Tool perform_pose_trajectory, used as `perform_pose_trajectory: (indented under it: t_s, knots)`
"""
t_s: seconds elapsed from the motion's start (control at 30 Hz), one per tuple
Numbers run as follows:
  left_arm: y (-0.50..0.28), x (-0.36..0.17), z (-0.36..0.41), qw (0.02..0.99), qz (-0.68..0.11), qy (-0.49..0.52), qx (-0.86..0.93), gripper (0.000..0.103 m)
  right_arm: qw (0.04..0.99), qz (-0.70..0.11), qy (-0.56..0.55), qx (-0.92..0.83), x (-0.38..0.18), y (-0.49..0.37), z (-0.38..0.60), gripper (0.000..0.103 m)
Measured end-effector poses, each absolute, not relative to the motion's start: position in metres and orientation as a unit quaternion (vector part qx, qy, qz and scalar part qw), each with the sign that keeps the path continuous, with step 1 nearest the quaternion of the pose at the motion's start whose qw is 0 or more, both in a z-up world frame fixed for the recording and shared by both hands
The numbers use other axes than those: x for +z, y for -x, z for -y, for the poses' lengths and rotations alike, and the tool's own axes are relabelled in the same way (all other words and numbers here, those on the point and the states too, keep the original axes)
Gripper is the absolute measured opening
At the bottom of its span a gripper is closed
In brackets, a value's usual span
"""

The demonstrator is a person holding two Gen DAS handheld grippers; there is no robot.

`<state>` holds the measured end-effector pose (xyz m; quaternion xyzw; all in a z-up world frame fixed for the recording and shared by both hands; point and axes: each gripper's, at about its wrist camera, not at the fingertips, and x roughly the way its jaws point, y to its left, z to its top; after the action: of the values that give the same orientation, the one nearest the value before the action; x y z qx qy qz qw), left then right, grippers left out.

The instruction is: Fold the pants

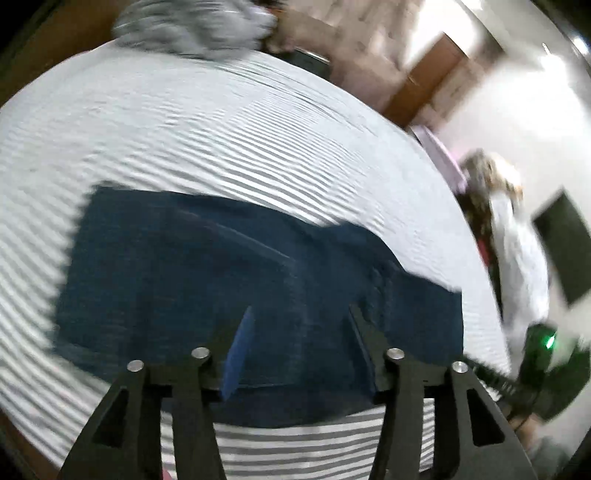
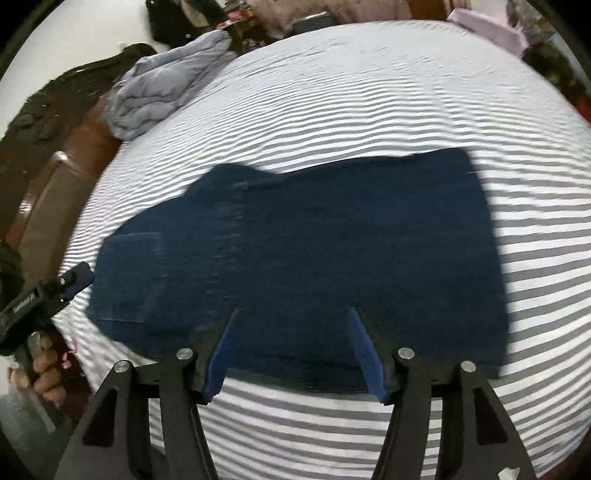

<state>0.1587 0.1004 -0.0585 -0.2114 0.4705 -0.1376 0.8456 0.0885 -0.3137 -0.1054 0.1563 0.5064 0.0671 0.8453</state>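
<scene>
Dark blue pants [image 1: 221,277] [image 2: 314,240] lie folded flat on a grey-and-white striped bed sheet [image 1: 184,129] [image 2: 369,92]. My left gripper [image 1: 301,317] hovers over the pants' near edge, open, with nothing between its blue pads. My right gripper [image 2: 293,312] is also open and empty above the near edge of the pants. In the right wrist view the left gripper [image 2: 75,278] shows at the far left, just off the pants' left end, held by a hand [image 2: 44,373]. The left wrist view is blurred.
A crumpled grey blanket [image 2: 159,88] [image 1: 192,26] sits at the bed's far corner. A brown wooden bed frame [image 2: 48,184] runs along the left side. A lilac pillow [image 2: 484,22] lies at the far right. A white sleeve [image 1: 521,258] shows at the right.
</scene>
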Motion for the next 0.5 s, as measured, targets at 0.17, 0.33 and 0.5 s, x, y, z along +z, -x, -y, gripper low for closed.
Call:
perform_pose_trajectory:
  t_s: [0.17,0.33,0.5]
  knots:
    - [-0.158,-0.075,-0.191,0.826,-0.484,0.272,-0.095,0.057,0.840,-0.519,-0.142,0.064,-0.107,-0.103,0.285,0.058]
    - [-0.164,-0.108,-0.226,0.796,-0.500,0.323,-0.113,0.057,0.827,-0.542,-0.146,0.036,-0.118,-0.108,0.291,0.058]
    - [-0.169,-0.117,-0.254,0.783,-0.488,0.358,-0.142,0.070,0.821,-0.557,-0.126,0.005,-0.125,-0.108,0.301,0.058]
